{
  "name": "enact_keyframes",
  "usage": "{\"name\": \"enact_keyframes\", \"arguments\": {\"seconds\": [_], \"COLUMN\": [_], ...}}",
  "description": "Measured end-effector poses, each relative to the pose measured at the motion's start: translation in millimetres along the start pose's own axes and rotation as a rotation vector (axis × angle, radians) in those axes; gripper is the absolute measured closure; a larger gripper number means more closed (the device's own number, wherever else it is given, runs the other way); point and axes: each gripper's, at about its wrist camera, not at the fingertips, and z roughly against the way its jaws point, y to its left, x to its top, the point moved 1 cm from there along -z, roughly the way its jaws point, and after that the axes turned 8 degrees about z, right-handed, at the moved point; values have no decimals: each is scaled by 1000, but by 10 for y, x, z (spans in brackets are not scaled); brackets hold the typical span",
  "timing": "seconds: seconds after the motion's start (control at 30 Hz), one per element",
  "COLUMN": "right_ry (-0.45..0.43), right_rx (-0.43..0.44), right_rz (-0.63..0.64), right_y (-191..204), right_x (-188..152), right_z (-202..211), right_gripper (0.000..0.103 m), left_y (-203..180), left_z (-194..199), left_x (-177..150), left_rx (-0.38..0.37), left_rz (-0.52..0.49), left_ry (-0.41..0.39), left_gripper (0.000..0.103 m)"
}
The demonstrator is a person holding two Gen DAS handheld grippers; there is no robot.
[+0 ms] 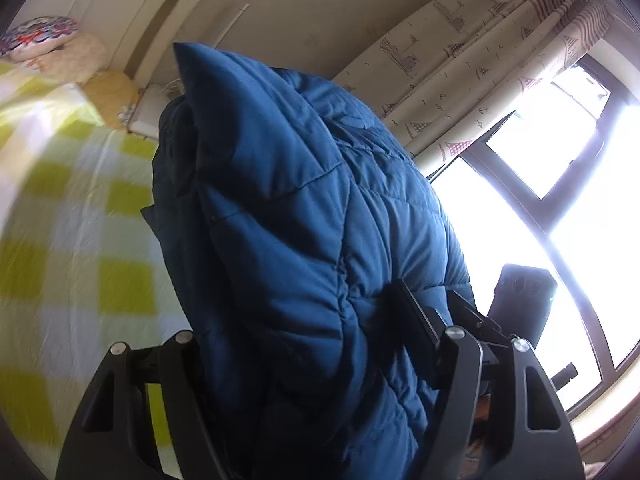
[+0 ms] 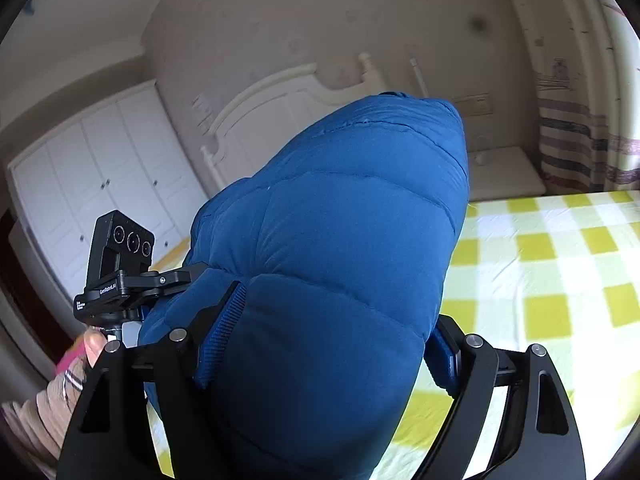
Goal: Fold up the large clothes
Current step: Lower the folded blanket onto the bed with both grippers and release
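Left tool (image 1: 304, 320) clamped on bulky blue quilted jacket (image 1: 288, 200), yellow-checked bed (image 1: 80, 240) left, curtained window (image 1: 540, 184) right.

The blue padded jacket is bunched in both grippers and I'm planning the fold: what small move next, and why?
Probably carry the blue padded jacket forward and lower it onto the checked bedsheet. Both the left gripper and right gripper pinch thick bunches, lifted off the bed, so it needs laying flat first.

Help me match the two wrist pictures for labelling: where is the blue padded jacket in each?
Left wrist: blue padded jacket fills the centre, bunched between the gripper fingers.
Right wrist: it fills the centre, bulging up between the fingers.
Shared landmark: yellow-checked bed sheet, left in the first, right in the second.
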Motion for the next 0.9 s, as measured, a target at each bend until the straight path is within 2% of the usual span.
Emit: {"name": "enact_keyframes", "arguments": {"seconds": [0.1, 0.13, 0.17, 0.2, 0.23, 0.27, 0.3, 0.37, 0.43, 0.47, 0.5, 0.57, 0.63, 0.67, 0.7, 0.73, 0.77, 0.83, 0.9], "right_ry": [39, 99, 173, 244, 251, 232, 243, 229, 141, 102, 70, 81, 180, 221, 222, 203, 209, 243, 177], "right_rx": [-17, -33, -79, -128, -130, -106, -117, -214, -325, -313, -288, -311, -379, -423, -476, -497, -488, -427, -375], "right_rz": [-86, -142, -177, -188, -236, -275, -281, -194, -63, -26, 22, 141, 302, 373, 451, 478, 453, 369, 330], "right_y": [-485, -699, -874, -972, -1107, -1150, -1112, -908, -572, -455, -278, 80, 367, 433, 516, 531, 510, 480, 576], "right_x": [58, -6, -113, -196, -310, -339, -336, -247, -128, -94, -81, -135, -342, -457, -590, -651, -667, -546, -394], "right_z": [-181, -327, -480, -595, -665, -656, -667, -621, -493, -428, -398, -510, -839, -980, -1109, -1122, -1125, -1050, -721], "right_gripper": [21, 21, 21, 11, 10, 10, 10, 10, 9, 10, 10, 10, 10, 9, 8, 8, 8, 8, 7], "left_y": [85, 191, 341, 451, 534, 548, 549, 491, 409, 373, 319, 239, 124, 41, -115, -232, -372, -669, -951], "left_z": [-476, -664, -877, -1032, -1031, -1027, -999, -966, -853, -807, -747, -556, -409, -304, -178, -56, 87, 407, 822], "left_x": [172, 140, 58, -13, -61, -77, -86, -113, -124, -101, -117, -186, -266, -303, -327, -363, -390, -454, -539], "left_rx": [66, 112, 184, 230, 180, 161, 163, 190, 231, 245, 269, 336, 432, 468, 525, 577, 627, 693, 764], "left_rz": [28, 50, 74, 97, 130, 145, 144, 119, 85, 77, 62, 29, -16, -36, -68, -95, -123, -196, -283], "left_ry": [55, 88, 139, 155, 107, 96, 94, 87, 69, 58, 24, -58, -188, -237, -301, -353, -410, -520, -647], "left_gripper": [32, 32, 24, 18, 17, 17, 17, 16, 16, 16, 16, 14, 10, 4, 3, 2, 2, 2, 2]}}
